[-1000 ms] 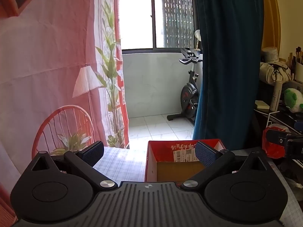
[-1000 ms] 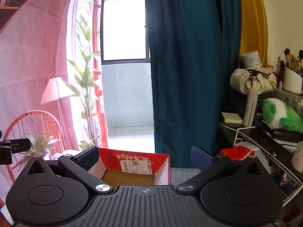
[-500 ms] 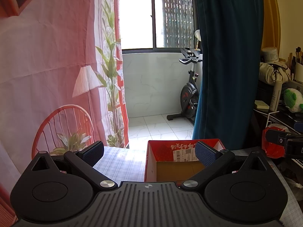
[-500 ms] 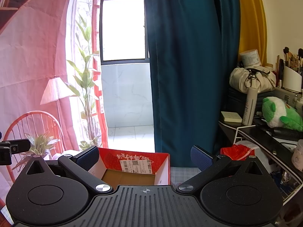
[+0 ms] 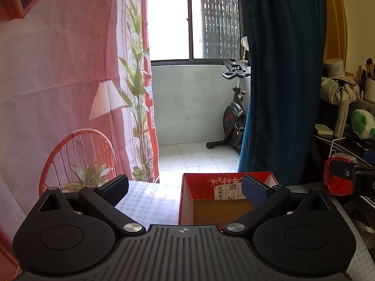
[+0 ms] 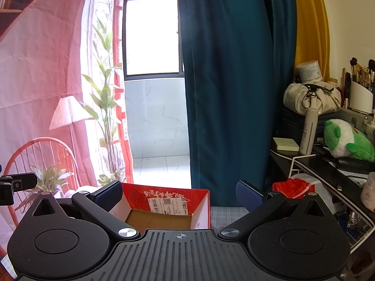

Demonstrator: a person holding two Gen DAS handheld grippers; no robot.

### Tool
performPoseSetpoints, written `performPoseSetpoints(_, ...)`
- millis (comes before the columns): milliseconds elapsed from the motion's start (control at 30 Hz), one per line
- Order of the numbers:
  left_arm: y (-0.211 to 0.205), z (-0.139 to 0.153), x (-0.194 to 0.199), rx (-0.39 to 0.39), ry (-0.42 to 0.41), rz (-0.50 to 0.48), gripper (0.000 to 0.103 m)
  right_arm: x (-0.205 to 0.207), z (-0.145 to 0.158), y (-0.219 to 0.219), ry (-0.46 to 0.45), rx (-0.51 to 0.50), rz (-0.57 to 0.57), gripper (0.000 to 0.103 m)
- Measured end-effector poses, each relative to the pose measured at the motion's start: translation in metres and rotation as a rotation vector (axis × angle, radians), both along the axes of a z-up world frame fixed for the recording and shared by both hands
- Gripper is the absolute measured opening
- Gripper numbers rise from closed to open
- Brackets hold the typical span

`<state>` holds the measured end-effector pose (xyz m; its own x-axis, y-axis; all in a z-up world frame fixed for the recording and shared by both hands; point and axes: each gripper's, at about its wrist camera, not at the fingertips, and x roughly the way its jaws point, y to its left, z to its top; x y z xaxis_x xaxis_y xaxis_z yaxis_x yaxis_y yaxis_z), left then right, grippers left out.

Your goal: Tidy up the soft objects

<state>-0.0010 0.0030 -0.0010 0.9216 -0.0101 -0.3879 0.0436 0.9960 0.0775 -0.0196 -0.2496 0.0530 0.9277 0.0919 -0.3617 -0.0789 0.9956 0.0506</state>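
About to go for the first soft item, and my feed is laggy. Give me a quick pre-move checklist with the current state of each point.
1. Left gripper open with nothing between its pads: ok.
2. Right gripper open with nothing between its pads: ok.
3. Red cardboard box open at the top: ok. The part of its floor that shows is bare cardboard.
4. Soft item located: ok. A green and white plush toy lies on the cluttered shelf at right.
5. Clear path to the plush: not ok. A white bottle and a black item crowd it.
6. Other soft items on the checked tablecloth: cannot tell; the grippers block the near part.
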Motion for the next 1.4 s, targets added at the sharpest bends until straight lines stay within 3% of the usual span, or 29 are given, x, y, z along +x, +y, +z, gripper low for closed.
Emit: performPoseSetpoints(1400, -0.0009, -0.0020, -0.0008, -0.008, 0.004, -0.003, 0.103, -0.0001, -0.0004, -0.0006, 0.001, 0.003, 0.000, 0.103)
